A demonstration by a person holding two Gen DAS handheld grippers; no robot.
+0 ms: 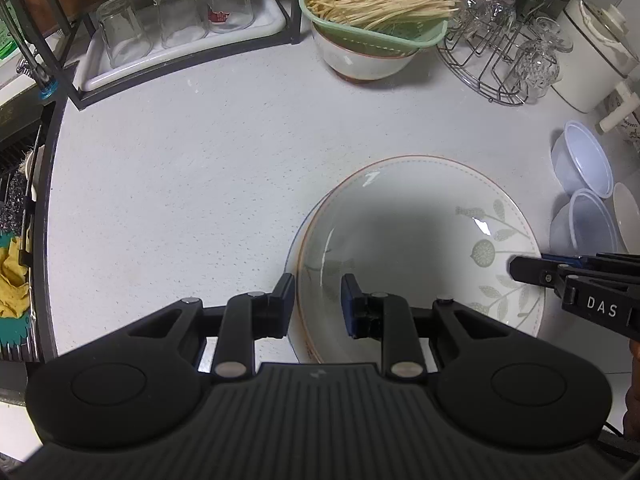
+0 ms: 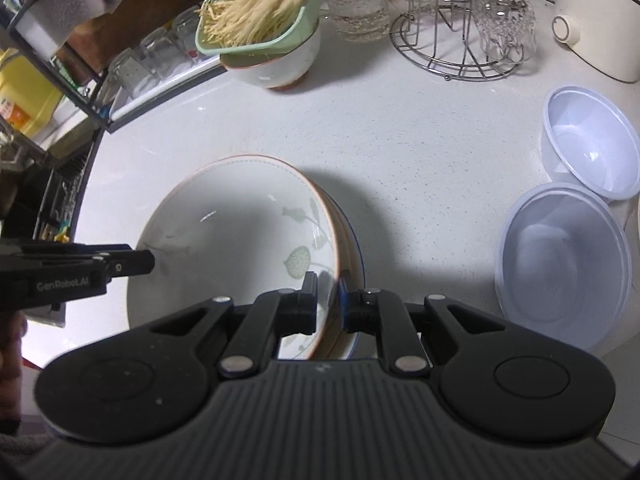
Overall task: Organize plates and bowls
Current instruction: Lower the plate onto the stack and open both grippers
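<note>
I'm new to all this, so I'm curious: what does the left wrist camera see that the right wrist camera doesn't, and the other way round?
Only the left wrist view shows the yellow cloth by the counter edge. Only the right wrist view shows the yellow container behind the rack. Both show the leaf-patterned plate with the left gripper and right gripper at its rim, the green strainer of mushrooms, and clear plastic bowls.

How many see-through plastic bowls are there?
2. Both sit at the right side of the white counter: the farther plastic bowl tilts near the white appliance, and the nearer plastic bowl touches it in front. More may be hidden past the frame edge.
</note>
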